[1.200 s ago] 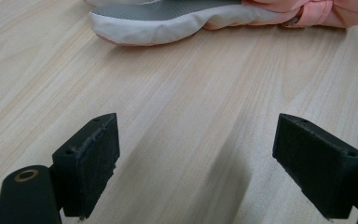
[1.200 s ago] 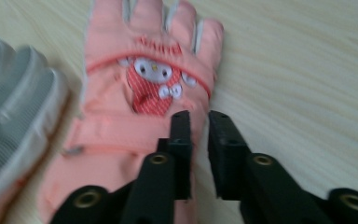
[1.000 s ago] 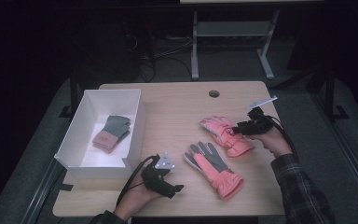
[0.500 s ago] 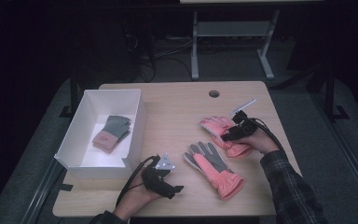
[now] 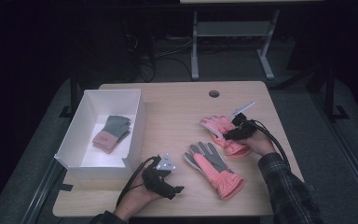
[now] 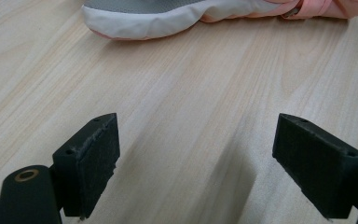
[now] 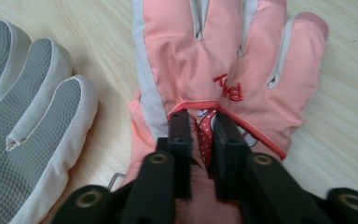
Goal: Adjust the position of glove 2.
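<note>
Right hand-held gripper (image 7: pixel 200 135) just closed, pinching pink glove (image 7: pixel 223 60) fabric | glove cuff hidden beneath jaws

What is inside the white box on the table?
Inside the white box lies a grey and pink glove pair, stacked. The box floor beneath the gloves is covered.

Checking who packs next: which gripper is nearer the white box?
Left. The left gripper rests just off the white box; the right gripper pinches a pink glove farther away.
</note>
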Demonstrator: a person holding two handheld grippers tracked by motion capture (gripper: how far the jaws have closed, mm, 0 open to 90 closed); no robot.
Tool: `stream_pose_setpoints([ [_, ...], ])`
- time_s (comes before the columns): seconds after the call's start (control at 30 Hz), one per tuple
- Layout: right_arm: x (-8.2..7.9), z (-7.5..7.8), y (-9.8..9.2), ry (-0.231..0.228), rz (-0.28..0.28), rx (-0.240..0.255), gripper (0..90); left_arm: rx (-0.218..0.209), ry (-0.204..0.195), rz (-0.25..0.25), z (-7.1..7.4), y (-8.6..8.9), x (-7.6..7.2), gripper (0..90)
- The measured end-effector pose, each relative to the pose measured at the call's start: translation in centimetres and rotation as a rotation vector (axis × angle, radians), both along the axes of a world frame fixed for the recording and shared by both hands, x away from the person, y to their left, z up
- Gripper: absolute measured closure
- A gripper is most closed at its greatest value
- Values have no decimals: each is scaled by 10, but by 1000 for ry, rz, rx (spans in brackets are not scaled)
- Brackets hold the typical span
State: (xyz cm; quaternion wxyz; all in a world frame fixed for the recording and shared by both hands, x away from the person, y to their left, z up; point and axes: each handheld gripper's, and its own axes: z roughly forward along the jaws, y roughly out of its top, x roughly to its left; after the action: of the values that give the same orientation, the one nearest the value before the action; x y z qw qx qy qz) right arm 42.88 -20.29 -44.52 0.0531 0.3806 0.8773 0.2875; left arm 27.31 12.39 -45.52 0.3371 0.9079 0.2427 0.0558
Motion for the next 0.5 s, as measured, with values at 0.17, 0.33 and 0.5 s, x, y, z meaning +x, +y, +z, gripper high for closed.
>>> stream_pose_setpoints([
  [0.17,-4,-1,-8,-9,-30,67,861,-9,-3,10,0,1,0,144],
  [0.33,-5,3,-16,-4,-59,122,866,-4,-4,7,1,2,1,144],
  [0.5,-11,14,-23,-5,-78,156,865,-3,1,11,0,2,2,144],
])
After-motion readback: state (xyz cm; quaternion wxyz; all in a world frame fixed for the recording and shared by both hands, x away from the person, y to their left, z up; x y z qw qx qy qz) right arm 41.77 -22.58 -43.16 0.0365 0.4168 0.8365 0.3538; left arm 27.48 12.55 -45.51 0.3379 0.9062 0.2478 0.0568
